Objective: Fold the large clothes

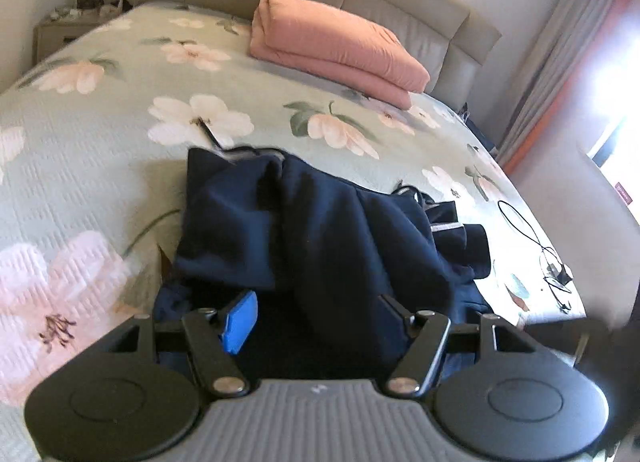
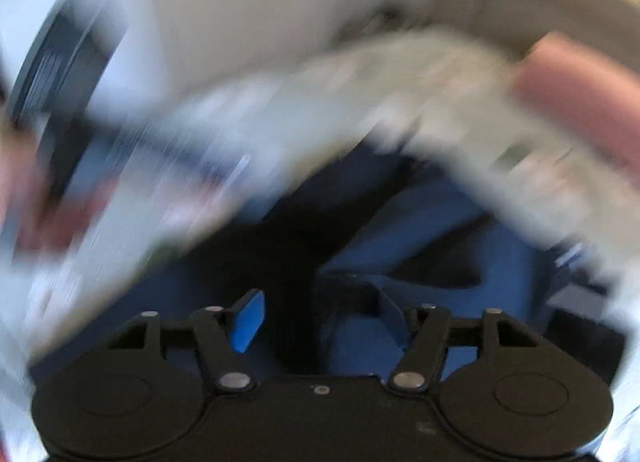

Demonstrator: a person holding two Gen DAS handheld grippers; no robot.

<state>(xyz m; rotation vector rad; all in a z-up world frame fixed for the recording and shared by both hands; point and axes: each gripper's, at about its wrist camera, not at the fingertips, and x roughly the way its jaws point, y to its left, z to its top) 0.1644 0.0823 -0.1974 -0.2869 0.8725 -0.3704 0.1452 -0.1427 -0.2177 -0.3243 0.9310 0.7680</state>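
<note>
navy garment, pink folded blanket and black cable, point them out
navy garment (image 1: pixel 320 222), left wrist view, middle of the bunched cloth
pink folded blanket (image 1: pixel 336 46), left wrist view, top layer
black cable (image 1: pixel 532 238), left wrist view, its loop on the bedspread

No text, label, brand or number could be read in either view: a small red sign (image 1: pixel 622 191) on the wall at about three o'clock in the left wrist view was too small to read, and the right wrist view was blurred.
</note>
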